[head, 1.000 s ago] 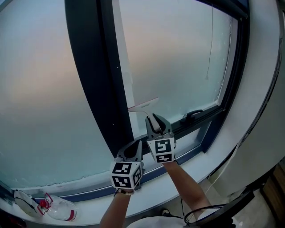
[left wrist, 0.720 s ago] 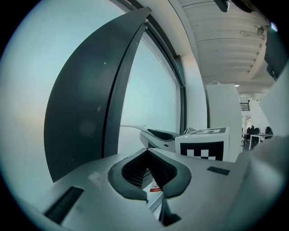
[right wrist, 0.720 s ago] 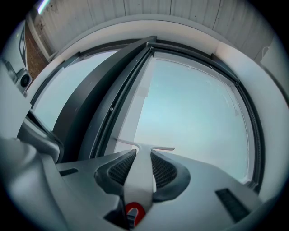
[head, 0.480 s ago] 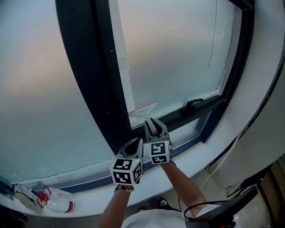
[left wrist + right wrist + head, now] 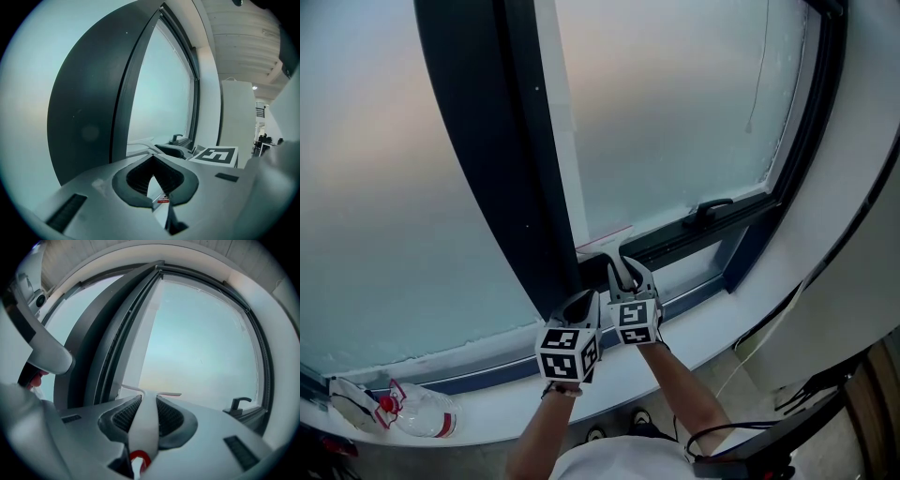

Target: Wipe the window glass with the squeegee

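The squeegee [image 5: 603, 238] sits at the very foot of the window glass [image 5: 675, 112], its blade low against the pane just above the lower frame [image 5: 675, 246] and just beside the dark upright [image 5: 487, 159]; from here the likeliest fault, as I judge it, is the blade striking the frame and lifting off the glass, which would leave a wet line along the bottom edge; the blade's left end could also catch on the pale strip beside the upright and drag the blade askew, leaving a streak; the handle is slim and smooth, so a sideways shove might turn it in the grip; the left gripper [image 5: 581, 307] hangs close beside the right gripper [image 5: 624, 270], near enough that a quick move could knock the two together. The right gripper's fingers [image 5: 123, 416] are closed narrowly on the white squeegee handle, pads pressed to either side of it, with the blade showing just beyond the tips; the left gripper's fingers [image 5: 136, 180] meet at their tips with only a hollow behind them, holding nothing and touching nothing.
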A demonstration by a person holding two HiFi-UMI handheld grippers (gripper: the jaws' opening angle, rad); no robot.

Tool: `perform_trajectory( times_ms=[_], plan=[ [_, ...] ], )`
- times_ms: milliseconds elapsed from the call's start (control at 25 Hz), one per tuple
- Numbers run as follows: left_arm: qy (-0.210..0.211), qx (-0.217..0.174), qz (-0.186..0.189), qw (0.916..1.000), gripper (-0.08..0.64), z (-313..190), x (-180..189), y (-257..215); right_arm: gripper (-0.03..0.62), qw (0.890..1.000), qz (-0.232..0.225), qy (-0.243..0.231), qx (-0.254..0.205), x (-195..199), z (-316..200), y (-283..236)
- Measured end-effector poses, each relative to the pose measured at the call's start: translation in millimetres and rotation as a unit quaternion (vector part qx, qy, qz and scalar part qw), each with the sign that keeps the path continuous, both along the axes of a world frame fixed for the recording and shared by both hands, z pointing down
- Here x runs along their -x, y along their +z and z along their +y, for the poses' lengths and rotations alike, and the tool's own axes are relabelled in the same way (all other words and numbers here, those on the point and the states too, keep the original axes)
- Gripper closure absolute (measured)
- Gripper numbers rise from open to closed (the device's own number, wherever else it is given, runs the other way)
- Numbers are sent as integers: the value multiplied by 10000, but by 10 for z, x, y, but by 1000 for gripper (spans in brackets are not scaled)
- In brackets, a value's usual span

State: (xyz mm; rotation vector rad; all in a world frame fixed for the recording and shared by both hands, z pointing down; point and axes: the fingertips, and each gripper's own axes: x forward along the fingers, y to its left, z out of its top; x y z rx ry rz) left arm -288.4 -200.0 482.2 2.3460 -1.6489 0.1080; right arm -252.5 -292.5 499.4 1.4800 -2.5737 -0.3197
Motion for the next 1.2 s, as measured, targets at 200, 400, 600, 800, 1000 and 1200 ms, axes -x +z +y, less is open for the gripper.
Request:
perform_trajectory(
  times_ms=[200,400,600,800,1000,1200],
  plan=[
    [2,203,77,9998,561,19,28,173,503,10000,-19,45,-33,-5,10,55],
    [39,310,53,9995,561,33,29,270,503,9999,-84,44,102,-25,4,179],
    [100,365,28,9993,561,27,18,318,503,9997,-128,-47,203,-40,-34,251],
    [199,346,45,9992,561,26,-30,299,502,9995,-159,-51,255,-67,-29,243],
    [369,144,20,9992,561,-67,-104,81,502,9997,-203,109,-98,-194,50,-139],
    [679,-415,50,9968,561,-138,-307,-500,502,9976,-283,253,-583,-342,115,-799]
  ],
)
